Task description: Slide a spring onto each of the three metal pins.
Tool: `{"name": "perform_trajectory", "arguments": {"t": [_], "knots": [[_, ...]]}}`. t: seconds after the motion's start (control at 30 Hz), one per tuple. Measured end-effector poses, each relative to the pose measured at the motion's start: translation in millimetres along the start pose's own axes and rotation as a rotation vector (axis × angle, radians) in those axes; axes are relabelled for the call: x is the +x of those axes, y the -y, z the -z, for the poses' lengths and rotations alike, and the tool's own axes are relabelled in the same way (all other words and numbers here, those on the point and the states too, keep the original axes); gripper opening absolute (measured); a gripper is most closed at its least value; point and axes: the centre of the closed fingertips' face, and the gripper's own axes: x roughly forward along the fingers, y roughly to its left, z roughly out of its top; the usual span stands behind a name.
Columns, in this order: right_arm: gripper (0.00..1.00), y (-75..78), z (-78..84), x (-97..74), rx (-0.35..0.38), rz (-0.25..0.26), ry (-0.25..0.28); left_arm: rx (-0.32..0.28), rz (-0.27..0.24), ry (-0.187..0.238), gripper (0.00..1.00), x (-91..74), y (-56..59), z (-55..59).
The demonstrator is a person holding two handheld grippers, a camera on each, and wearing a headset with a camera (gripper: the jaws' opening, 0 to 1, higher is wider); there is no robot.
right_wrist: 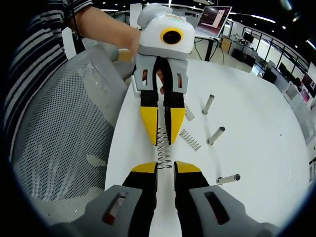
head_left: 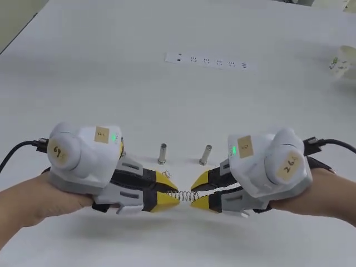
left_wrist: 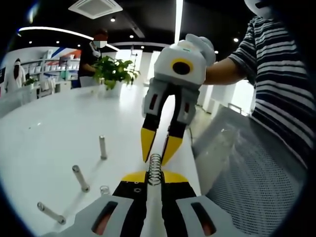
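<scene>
Spanning the gap between two hand-held grippers, a spring [head_left: 186, 194] is held level just above the white workbench [head_left: 111, 83]. The left gripper [head_left: 169, 196] is closed on one end of it and the right gripper [head_left: 199, 193] is closed on the other. Their yellow jaw tips are brought almost nose to nose.

The task is judged to be at its very start, since no pin is seen wearing a spring. In the head view one pin [head_left: 162, 153] and a second pin [head_left: 206, 154] are seen standing bare just beyond the grippers, side by side and apart. All three threadings are judged to be left. The held spring will probably have to be let go by one gripper before it can be slid over a pin.

More is shown from the gripper cameras. In the right gripper view a third pin [right_wrist: 228, 178] is seen in line with the other two, but the fisheye bends it so much that upright or lying cannot be told. One loose spring [right_wrist: 190, 139] and another loose spring [right_wrist: 189, 112] are seen lying on the bench beside the pins. A mesh chair [right_wrist: 64, 138] and a laptop [right_wrist: 215, 17] are also shown there, and a potted plant [left_wrist: 116, 71] in the left gripper view. A power strip [head_left: 210, 61] far across the bench is given by the head view.
</scene>
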Motion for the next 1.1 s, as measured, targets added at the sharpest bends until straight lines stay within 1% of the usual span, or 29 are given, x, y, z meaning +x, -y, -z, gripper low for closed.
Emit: {"name": "perform_trajectory", "arguments": {"t": [0.17,0.3,0.37,0.57,0.67,0.9,1.07,1.1], "knots": [[0.08,-0.3,-0.3,0.9,0.001,-0.004,0.001,0.003,0.001,-0.003,0.02,0.0,-0.9,0.1],[0.07,-1.5,0.1,1.1,-0.009,-0.010,-0.013,0.004,0.006,-0.005,0.02,0.9,-0.1,1.3],[0.07,-1.3,-0.1,0.5,-0.035,-0.002,-0.024,0.007,0.007,-0.007,0.02,1.3,-0.2,2.0],[0.07,0.8,-2.3,-3.1,-0.042,0.003,-0.026,0.003,0.006,-0.004,0.02,1.3,-1.6,2.6],[0.07,1.8,-4.2,-4.4,-0.054,0.005,-0.027,0.000,0.002,-0.002,0.02,1.1,-2.6,2.8],[0.07,1.8,-10.2,-5.6,-0.088,-0.001,-0.027,0.001,0.004,-0.015,0.02,0.5,-2.1,6.6],[0.07,2.1,-19.9,-8.2,-0.081,-0.009,-0.001,0.010,0.005,-0.034,0.02,1.3,-1.6,11.3],[0.07,1.9,-21.1,-8.5,-0.085,-0.010,-0.002,0.009,0.006,-0.034,0.02,1.5,-1.5,11.4]]}}
